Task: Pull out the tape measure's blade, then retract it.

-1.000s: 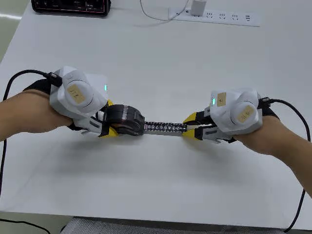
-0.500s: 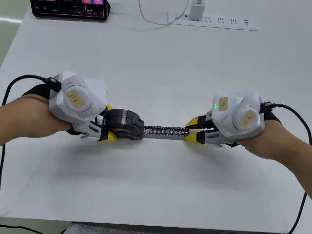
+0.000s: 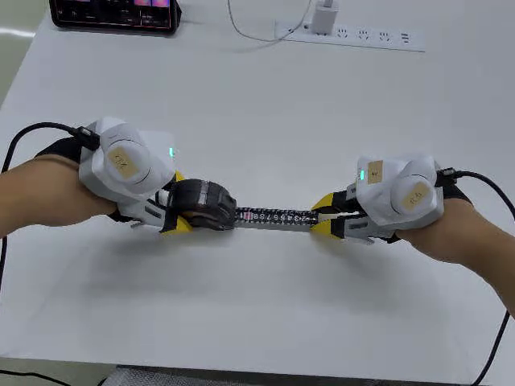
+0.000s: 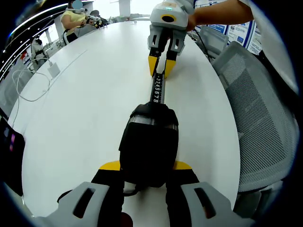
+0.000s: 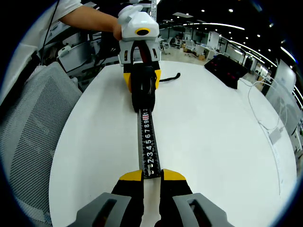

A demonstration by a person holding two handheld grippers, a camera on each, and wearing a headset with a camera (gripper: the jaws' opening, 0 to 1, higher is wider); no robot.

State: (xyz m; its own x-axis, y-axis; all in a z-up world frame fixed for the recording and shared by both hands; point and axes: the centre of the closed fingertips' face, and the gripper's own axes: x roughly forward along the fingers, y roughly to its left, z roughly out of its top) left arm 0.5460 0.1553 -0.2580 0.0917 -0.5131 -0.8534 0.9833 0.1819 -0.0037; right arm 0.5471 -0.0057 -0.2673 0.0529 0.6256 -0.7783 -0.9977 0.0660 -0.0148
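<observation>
Anchoring: I am clamping the left gripper (image 3: pixel 181 201) on the black tape measure case (image 3: pixel 205 205), while the right gripper (image 3: pixel 322 215) is pinching the tip of its numbered blade (image 3: pixel 273 216) for a straight pull.

Open-plan office in use as a test lab: a long white counter (image 3: pixel 265 96) carries a white power strip (image 3: pixel 354 34) with a charger (image 3: pixel 326 14) plugged in, and a dark device with a lit screen (image 3: pixel 117 14) at its far edge. A grey mesh office chair (image 4: pixel 255 109) stands against the counter. Beyond, rows of desks (image 5: pixel 189 45) run back under ceiling lights (image 5: pixel 225 27). A seated person in a yellow top (image 4: pixel 75 16) works in the background, near blue-and-white printed boards (image 4: pixel 239 32).
</observation>
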